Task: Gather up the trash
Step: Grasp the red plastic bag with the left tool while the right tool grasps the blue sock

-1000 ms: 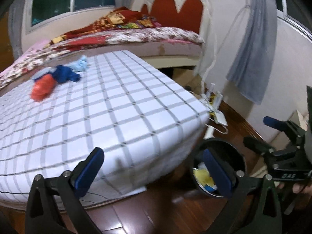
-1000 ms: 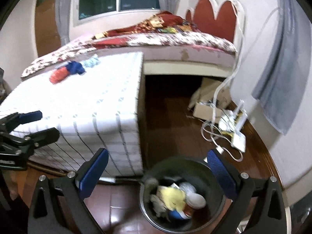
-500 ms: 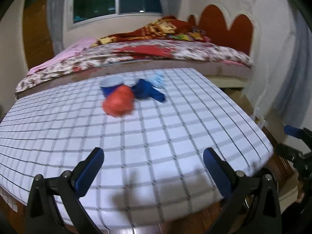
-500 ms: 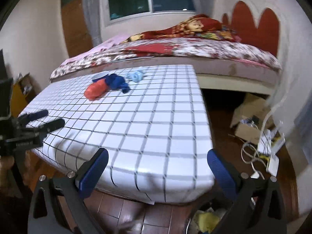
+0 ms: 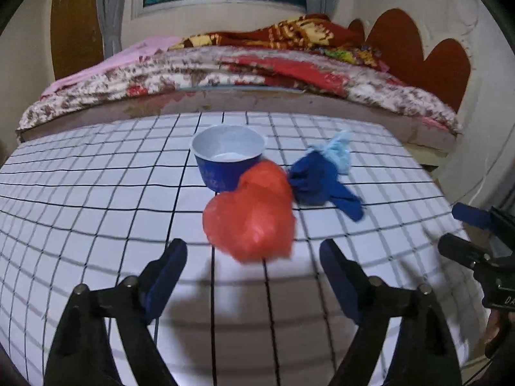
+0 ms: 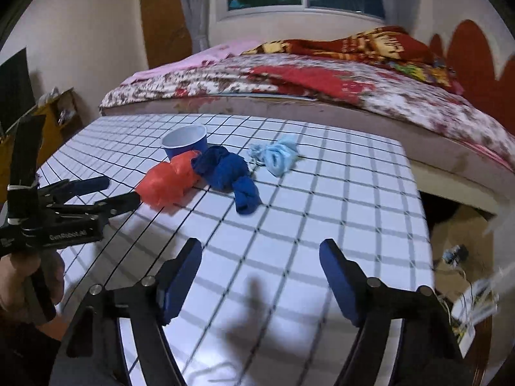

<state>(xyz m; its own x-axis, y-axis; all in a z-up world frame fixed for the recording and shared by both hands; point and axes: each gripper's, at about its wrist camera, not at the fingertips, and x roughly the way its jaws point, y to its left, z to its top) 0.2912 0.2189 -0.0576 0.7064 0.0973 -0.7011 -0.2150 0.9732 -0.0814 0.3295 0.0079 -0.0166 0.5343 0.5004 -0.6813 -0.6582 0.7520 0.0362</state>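
Orange crumpled plastic bag (image 5: pixel 249 217) lies on the white grid-checked tablecloth (image 5: pixel 96 199), touching a blue paper cup (image 5: pixel 228 157) and dark blue cloth wad (image 5: pixel 317 181); left gripper (image 5: pixel 252 270) gapes just short of it. Right view: right gripper (image 6: pixel 260 271) spread wide, empty; pale blue crumpled wad (image 6: pixel 278 157) beyond.

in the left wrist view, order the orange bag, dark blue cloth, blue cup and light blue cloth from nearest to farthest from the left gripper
From the left gripper:
1. orange bag, straight ahead, just past the fingertips.
2. dark blue cloth, ahead to the right.
3. blue cup, behind the bag, and light blue cloth, far right: too close to call.
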